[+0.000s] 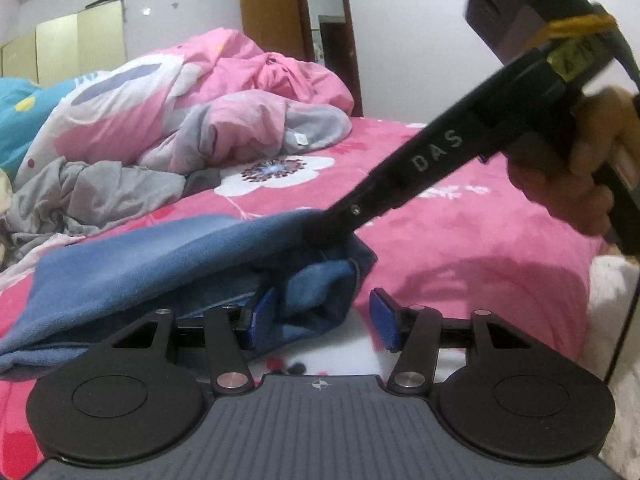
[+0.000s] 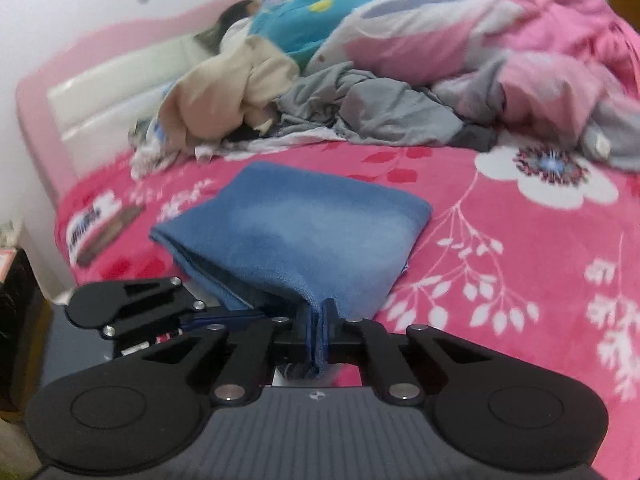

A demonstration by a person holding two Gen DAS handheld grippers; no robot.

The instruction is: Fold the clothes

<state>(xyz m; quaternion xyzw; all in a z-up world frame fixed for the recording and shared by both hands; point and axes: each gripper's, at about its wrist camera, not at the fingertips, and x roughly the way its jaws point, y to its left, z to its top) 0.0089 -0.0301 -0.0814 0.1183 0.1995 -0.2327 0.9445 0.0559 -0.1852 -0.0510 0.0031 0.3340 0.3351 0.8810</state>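
A folded blue cloth (image 2: 296,224) lies on the pink flowered bedspread (image 2: 500,280). My right gripper (image 2: 319,336) is shut on its near edge, and a flap hangs down between the pads. In the left wrist view that gripper (image 1: 328,228) reaches in from the upper right, held by a hand (image 1: 572,172), and pinches the cloth (image 1: 140,256) at its raised corner. My left gripper (image 1: 323,320) is open, with a bunched fold of the cloth lying against its left pad (image 1: 260,316). In the right wrist view it (image 2: 224,318) sits low, just left of the cloth's near edge.
A heap of unfolded clothes runs across the far side of the bed: a grey garment (image 2: 372,108), a beige one (image 2: 224,96) and a pink duvet (image 1: 248,80). A pink headboard (image 2: 52,80) and the bed's edge are at left. A wooden door (image 1: 272,4) stands beyond.
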